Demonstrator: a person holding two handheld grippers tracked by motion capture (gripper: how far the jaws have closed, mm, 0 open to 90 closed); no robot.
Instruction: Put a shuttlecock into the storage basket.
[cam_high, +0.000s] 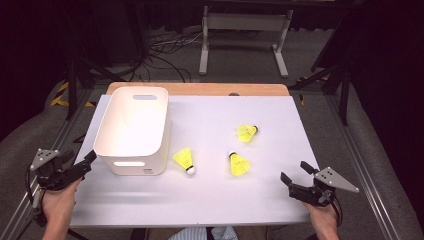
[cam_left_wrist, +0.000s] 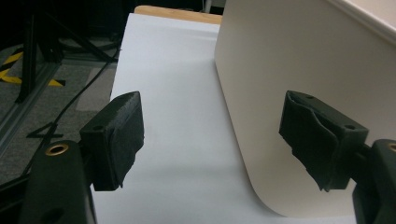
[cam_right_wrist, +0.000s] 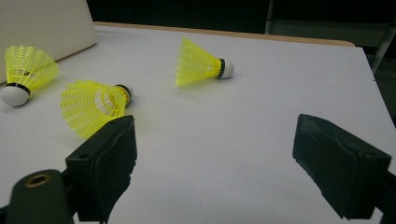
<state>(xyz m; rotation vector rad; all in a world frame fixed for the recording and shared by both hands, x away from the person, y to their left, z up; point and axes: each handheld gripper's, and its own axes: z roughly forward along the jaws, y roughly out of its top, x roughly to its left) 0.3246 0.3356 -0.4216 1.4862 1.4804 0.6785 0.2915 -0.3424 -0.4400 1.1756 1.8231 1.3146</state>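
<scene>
We see the nearest shuttlecock (cam_high: 239, 164) lying on its side mid-table, cork toward the far-left, skirt toward our right gripper (cam_high: 296, 181), which hovers low nearby, jaws wide, empty. Our left gripper (cam_high: 84, 162), wide and empty, faces the white bin (cam_high: 133, 131).

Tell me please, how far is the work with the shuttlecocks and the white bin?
Nothing looks done: the white bin appears empty. All three shuttlecocks lie on the table. The left gripper and right gripper have open jaws holding nothing. All three remain to be moved.
</scene>
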